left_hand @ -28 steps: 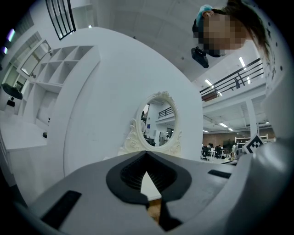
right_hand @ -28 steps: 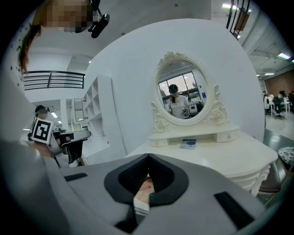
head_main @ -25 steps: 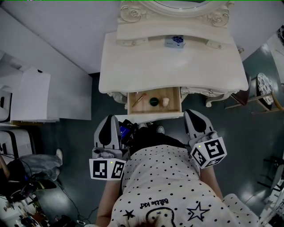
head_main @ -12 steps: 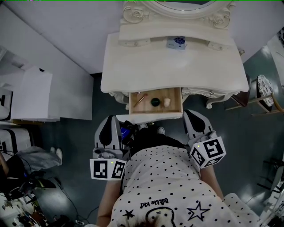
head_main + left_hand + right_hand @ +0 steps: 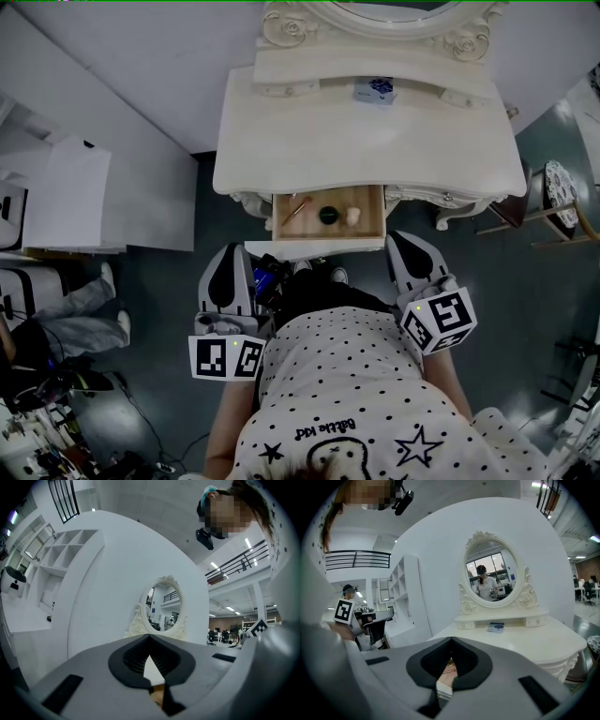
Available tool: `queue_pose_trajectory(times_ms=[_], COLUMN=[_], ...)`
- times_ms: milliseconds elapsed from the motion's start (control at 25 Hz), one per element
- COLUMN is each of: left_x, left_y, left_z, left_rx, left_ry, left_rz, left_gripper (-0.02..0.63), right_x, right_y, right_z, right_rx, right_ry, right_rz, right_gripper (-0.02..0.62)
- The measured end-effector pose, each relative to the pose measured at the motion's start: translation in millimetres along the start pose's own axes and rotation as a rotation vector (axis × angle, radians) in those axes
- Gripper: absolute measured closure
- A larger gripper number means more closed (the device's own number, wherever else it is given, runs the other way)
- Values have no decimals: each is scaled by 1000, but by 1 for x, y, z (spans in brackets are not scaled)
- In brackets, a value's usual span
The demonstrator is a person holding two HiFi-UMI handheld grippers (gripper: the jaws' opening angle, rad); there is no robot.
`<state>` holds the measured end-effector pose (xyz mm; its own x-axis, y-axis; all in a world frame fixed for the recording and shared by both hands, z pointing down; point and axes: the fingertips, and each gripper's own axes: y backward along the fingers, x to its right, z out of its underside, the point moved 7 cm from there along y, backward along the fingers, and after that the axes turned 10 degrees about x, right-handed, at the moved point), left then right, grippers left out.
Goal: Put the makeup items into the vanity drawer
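Lying in the open drawer (image 5: 314, 246) at the near edge of the vanity (image 5: 366, 141) are a slim brush (image 5: 295, 210) on the left, a dark round compact (image 5: 327, 215) in the middle and a pale puff (image 5: 352, 215) on the right, each apart from the others. A small blue box (image 5: 373, 89) is sitting on the far shelf under the mirror (image 5: 491, 569), well apart from the drawer. It is probably light and stiff, with smooth sides that could slip, so pinching it across its short width looks safest. The brush would likely be taken best at mid-handle, and the puff is looking soft enough to squash.

The person is holding the left gripper (image 5: 231, 251) and the right gripper (image 5: 406, 240) low, close to the body, on either side of the drawer front, both pointing toward the vanity. Each one's jaws are pressing together with nothing between them.
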<state>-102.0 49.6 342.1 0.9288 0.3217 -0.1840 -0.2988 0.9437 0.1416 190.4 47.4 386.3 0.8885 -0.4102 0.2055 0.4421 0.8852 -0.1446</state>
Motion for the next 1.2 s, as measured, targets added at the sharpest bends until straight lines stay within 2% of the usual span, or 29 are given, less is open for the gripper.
queue_pose_trajectory(times_ms=[600,1200], left_x=[6,4], left_y=[-11,-14], left_z=[1,1], left_rx=[-2,-2], left_ry=[-6,-15], left_rz=[18,14], left_gripper=[611,611], right_x=[12,15], right_y=[1,-4], right_z=[-2,0], right_rx=[18,24], right_ry=[-23,-40], right_rz=[28,19], right_gripper=[588,588])
